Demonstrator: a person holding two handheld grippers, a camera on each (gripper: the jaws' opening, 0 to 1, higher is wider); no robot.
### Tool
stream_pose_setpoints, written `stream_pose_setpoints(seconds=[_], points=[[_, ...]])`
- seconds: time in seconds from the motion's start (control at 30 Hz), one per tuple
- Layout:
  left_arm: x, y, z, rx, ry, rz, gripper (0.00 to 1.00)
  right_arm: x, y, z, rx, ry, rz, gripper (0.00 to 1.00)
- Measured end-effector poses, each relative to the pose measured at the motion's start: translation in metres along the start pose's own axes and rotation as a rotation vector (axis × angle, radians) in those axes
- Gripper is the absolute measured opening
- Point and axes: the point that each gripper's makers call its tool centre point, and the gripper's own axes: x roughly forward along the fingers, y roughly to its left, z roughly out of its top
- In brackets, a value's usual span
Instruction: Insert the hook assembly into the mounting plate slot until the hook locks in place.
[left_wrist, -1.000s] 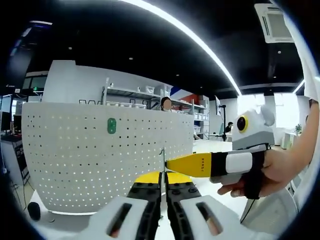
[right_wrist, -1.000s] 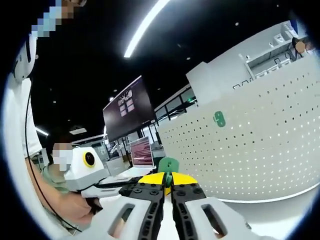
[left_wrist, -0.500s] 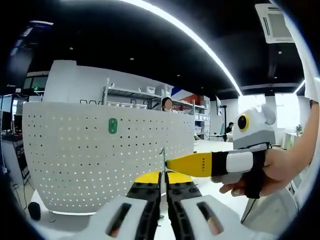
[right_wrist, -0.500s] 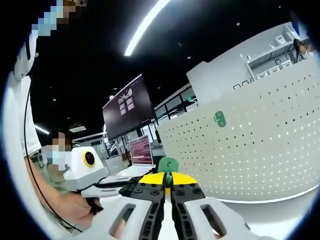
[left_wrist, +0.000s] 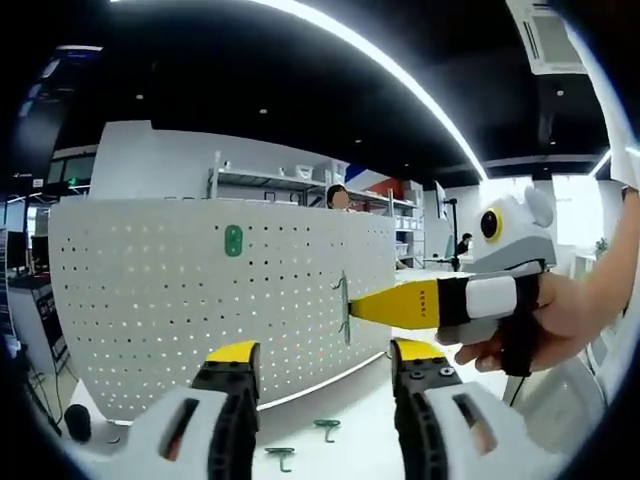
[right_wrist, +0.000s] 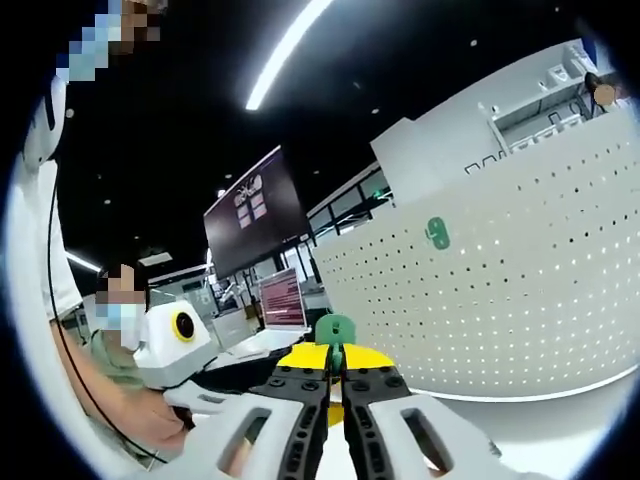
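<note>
Now, in the left gripper view, the left gripper (left_wrist: 322, 375) has spread its jaws wide and grips nothing; half a second ago they were shut on the thin green hook (left_wrist: 345, 308), which the right gripper (left_wrist: 352, 308) alone pinches, ahead and to the right. The handover looks done. Two more green hooks (left_wrist: 326, 427) lie on the white table (left_wrist: 355, 400) between the jaws, before the curved white perforated board (left_wrist: 200, 300).

In the right gripper view, the right gripper (right_wrist: 335, 385) stays closed on the hook (right_wrist: 335, 330), its smooth plastic head poking above the yellow-tipped jaws. The pegboard (right_wrist: 500, 290) rises to the right, one green hook (right_wrist: 437, 233) already mounted.
</note>
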Motion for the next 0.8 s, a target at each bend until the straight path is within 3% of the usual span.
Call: stream_pose_setpoints(seconds=[0.13,0.33,0.37,0.4,0.6,0.8], points=[[0.001,0.006,-0.004,-0.016,0.012,0.019,0.81,0.0,-0.001,-0.001,0.008,0.004,-0.006,0.0],[-0.002,0.01,-0.007,-0.029,0.017,0.034,0.8,-0.001,-0.004,0.0,0.004,0.005,-0.026,0.0],[-0.002,0.01,-0.008,-0.03,0.018,0.033,0.8,-0.001,-0.005,0.001,-0.012,0.004,-0.033,0.0],[-0.002,0.01,-0.009,-0.032,0.019,0.034,0.8,-0.002,-0.009,0.001,-0.097,0.021,-0.059,0.0],[-0.004,0.012,-0.011,-0.04,0.021,0.043,0.79,-0.001,-0.013,-0.001,-0.367,0.096,-0.128,0.0],[-0.003,0.012,-0.009,-0.043,0.018,0.041,0.79,0.0,-0.014,-0.001,-0.354,0.095,-0.131,0.0]])
